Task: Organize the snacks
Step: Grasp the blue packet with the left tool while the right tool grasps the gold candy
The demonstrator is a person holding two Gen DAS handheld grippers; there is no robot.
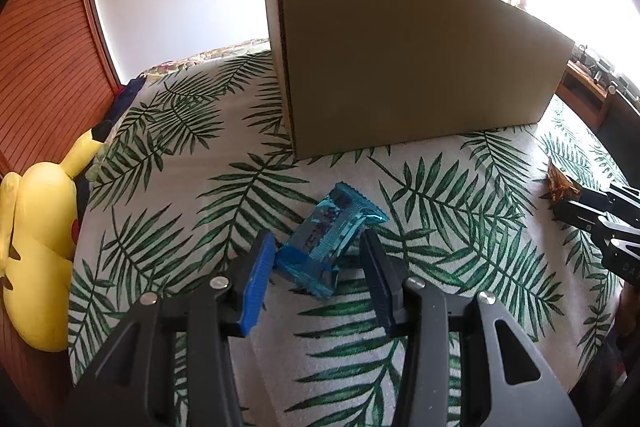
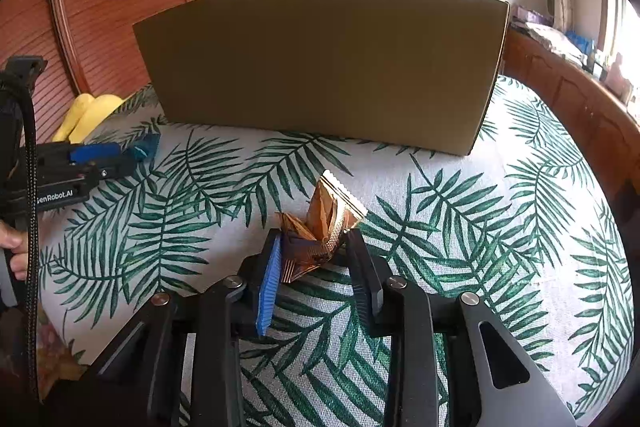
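I kept the tall cardboard box [image 1: 416, 63] as my landmark; its plain brown wall stood upright on the soft palm-leaf cloth [image 1: 192, 195], corrugated edge showing at its left corner. In front of the box lay a blue snack packet [image 1: 326, 241], a glossy crinkled foil pillow with serrated end seals and dark print I could not read. My left gripper [image 1: 318, 269] had its jaws wide, straddling the near end of that packet, ribbed blue pads on either side, neither clearly pressing it. Further right of the box's front face, I had the right gripper [image 2: 314, 263] closed on a brown snack wrapper [image 2: 326, 221], shiny copper-gold film, creased and folded, its zigzag white edge pointing toward the box. A smooth yellow plush toy [image 1: 38, 239] sat well left of the box, against the ribbed wooden panel [image 1: 44, 59].
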